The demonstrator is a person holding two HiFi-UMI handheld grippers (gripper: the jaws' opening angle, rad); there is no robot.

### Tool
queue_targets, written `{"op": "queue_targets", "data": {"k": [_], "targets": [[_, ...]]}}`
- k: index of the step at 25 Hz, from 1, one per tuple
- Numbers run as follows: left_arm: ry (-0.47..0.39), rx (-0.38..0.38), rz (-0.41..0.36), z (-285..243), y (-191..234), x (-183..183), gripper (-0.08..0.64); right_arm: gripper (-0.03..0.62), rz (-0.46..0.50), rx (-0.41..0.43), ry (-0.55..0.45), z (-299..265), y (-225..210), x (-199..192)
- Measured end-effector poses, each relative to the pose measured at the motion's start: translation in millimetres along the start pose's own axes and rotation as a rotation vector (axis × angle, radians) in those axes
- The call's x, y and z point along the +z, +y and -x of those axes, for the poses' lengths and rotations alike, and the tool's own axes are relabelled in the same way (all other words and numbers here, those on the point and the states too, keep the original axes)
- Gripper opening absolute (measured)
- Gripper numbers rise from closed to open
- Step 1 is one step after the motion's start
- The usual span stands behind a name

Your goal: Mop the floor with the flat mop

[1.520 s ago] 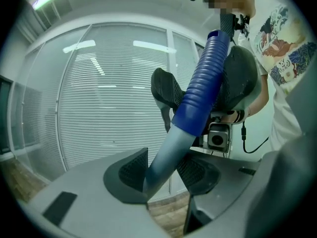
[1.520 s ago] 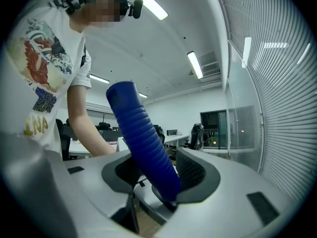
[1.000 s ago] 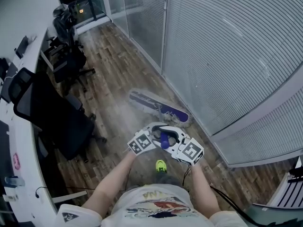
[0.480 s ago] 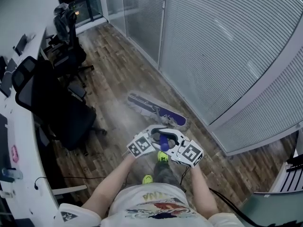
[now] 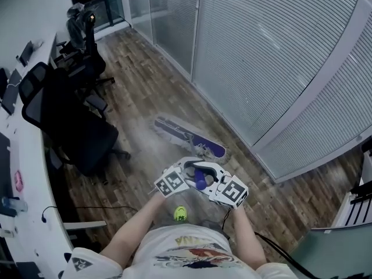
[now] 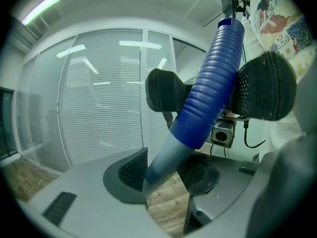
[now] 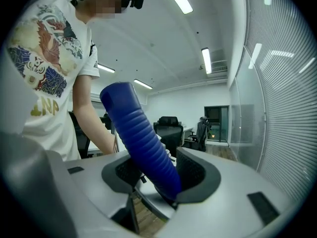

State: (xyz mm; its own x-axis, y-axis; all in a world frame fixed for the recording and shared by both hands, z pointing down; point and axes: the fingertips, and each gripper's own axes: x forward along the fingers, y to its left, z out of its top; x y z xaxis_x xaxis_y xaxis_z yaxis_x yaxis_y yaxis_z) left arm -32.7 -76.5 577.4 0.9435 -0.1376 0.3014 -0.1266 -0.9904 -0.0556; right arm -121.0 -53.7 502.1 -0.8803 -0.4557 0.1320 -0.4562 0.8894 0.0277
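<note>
Head cam looks steeply down at the floor (image 5: pixel 145 80), far end at 12 o'clock. Left tool (image 6: pixel 166 175) and right tool (image 7: pixel 158 175) cams sit super close, sharing the mop handle (image 6: pixel 208 98).

Two grippers (image 6: pixel 166 170) (image 7: pixel 158 175); one flat mop (image 5: pixel 189 135); two black office chairs (image 5: pixel 70 127) (image 5: pixel 87 65); one green shoe (image 5: pixel 181 213).

Open lane: brown wood-plank floor (image 5: pixel 142 63), running away from the person.
Right bound: glass partition with white slatted blinds (image 5: pixel 267 51).
Left bound: black mesh office chairs (image 5: pixel 72 129), with a long white desk (image 5: pixel 29 173) behind them.
In lane: purple-and-white flat mop (image 5: pixel 189 137), lying slantwise near the partition; bare floor remains on the chair side.
</note>
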Motion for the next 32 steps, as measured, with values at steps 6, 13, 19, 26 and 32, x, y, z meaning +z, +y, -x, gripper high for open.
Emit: {"op": "queue_targets", "data": {"k": [6,13,19,26,32], "targets": [[0.028,0.006,0.010,1.6,-99.6,0.7,0.158,0.193,-0.008,0.027,0.010,55.1,84.4,-8.5],[-0.019,0.061,0.042,-3.9,-231.6,18.2,0.160,0.193,-0.001,0.046,-0.033,143.8,188.3,-10.9],[-0.023,0.086,0.053,-3.2,-338.0,22.9,0.160,0.195,0.043,0.085,-0.023,205.9,277.1,-19.3],[-0.025,0.094,0.060,-2.3,-391.9,27.8,0.160,0.196,-0.004,0.088,-0.030,237.7,321.1,-18.3],[0.015,0.096,0.047,-7.6,-396.9,18.2,0.160,0.199,0.016,0.115,-0.015,240.1,325.1,-30.7]]}}
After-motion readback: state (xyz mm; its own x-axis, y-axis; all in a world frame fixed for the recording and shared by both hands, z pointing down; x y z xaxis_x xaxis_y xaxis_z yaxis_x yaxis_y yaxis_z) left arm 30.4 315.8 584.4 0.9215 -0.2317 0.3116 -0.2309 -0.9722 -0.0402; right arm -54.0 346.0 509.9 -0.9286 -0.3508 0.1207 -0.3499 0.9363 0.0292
